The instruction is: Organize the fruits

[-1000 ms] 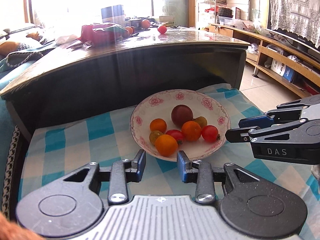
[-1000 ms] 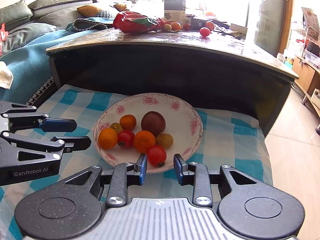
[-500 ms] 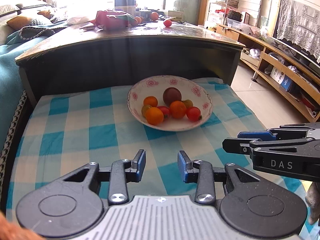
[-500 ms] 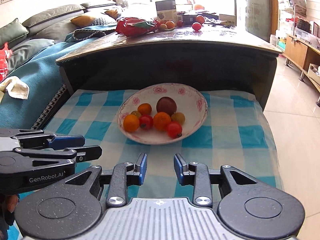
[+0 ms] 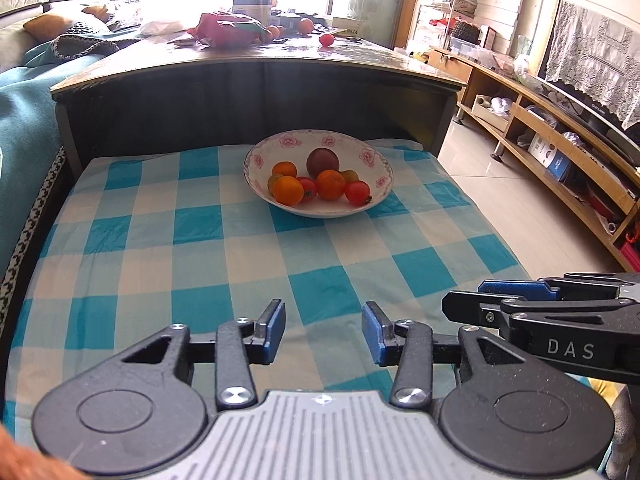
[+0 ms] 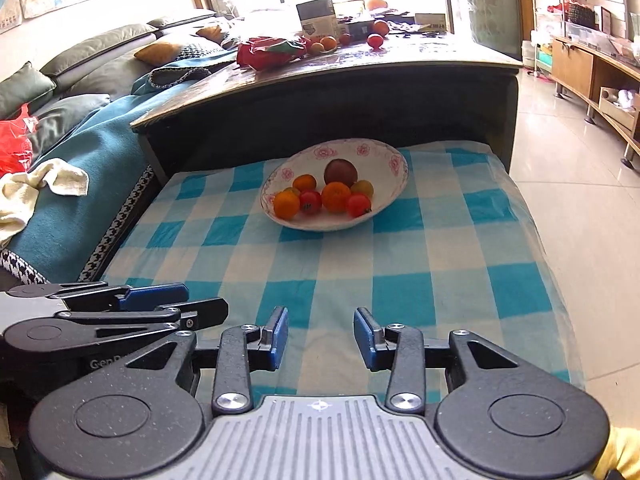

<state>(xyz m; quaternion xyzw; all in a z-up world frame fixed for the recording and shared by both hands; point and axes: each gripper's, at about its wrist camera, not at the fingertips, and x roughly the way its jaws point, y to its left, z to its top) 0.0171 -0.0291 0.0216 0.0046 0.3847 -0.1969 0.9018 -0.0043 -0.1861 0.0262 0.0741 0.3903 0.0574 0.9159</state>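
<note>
Left wrist view: blue-and-white checked cloth [image 5: 248, 248] covers the low surface, with a dark raised tabletop [image 5: 256, 60] behind it and a wooden shelf unit [image 5: 560, 148] along the right wall. A floral-rimmed bowl [image 5: 372, 156] sits on the far part of the cloth and holds the fruits [image 5: 320, 182]: oranges, red tomatoes, small yellowish pieces and one dark round fruit at the back. The left tool [image 5: 323, 334] hovers over the near cloth, well apart from the bowl, its blue pads spread and nothing between them. The right tool [image 5: 476, 300] enters from the right edge, side-on, its two fingers close together and nothing visible between them.

Right wrist view: a sofa with a teal blanket [image 6: 80, 152] borders the cloth [image 6: 400, 264] on the left; loose fruit and a red bag [image 6: 272, 50] lie on the raised tabletop. The bowl [image 6: 384, 160] with its fruits [image 6: 326, 196] stands on the far cloth. The right tool [image 6: 321, 334] is released, empty, above the near cloth. The left tool [image 6: 192, 302] lies just beside it at lower left.
</note>
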